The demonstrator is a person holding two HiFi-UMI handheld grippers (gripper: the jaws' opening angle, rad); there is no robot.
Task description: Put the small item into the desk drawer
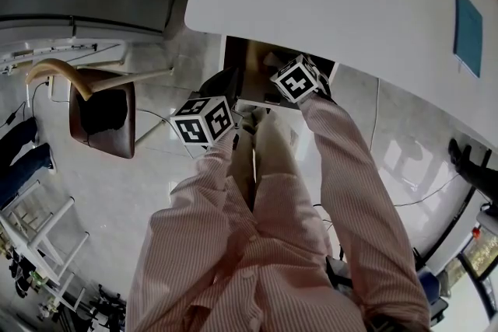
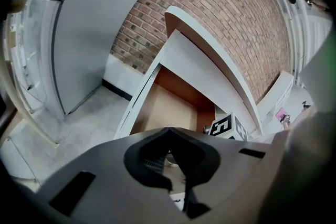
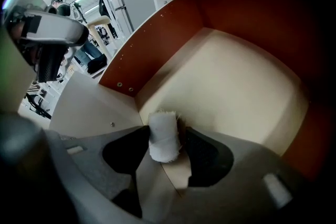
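Now, drawer (image 3: 236, 81): we see it pulled open under the white counter (image 1: 334, 4), showing a pale floor and reddish-brown walls.
Small item (image 3: 164, 139): a short white roll, cloth-like. We find it inside the drawer, near one corner, and it appears to rest on the drawer's floor.
Right tongs (image 3: 165, 131): they reach steeply down into the drawer with the jaws spread. The small item stands between them, but we see a gap beside one pad, so they do not grip it.
Left tongs (image 2: 168, 131): they sit outside the drawer, in front of it, aimed toward its open mouth. We see the jaw tips meeting, with nothing between them.
Marker cube (image 2: 227, 127): the right tongs' own cube, which we see at the drawer's mouth.
Brick wall (image 2: 220, 13): behind the drawer.
Chair (image 1: 101, 109): on the floor, well apart from the drawer.
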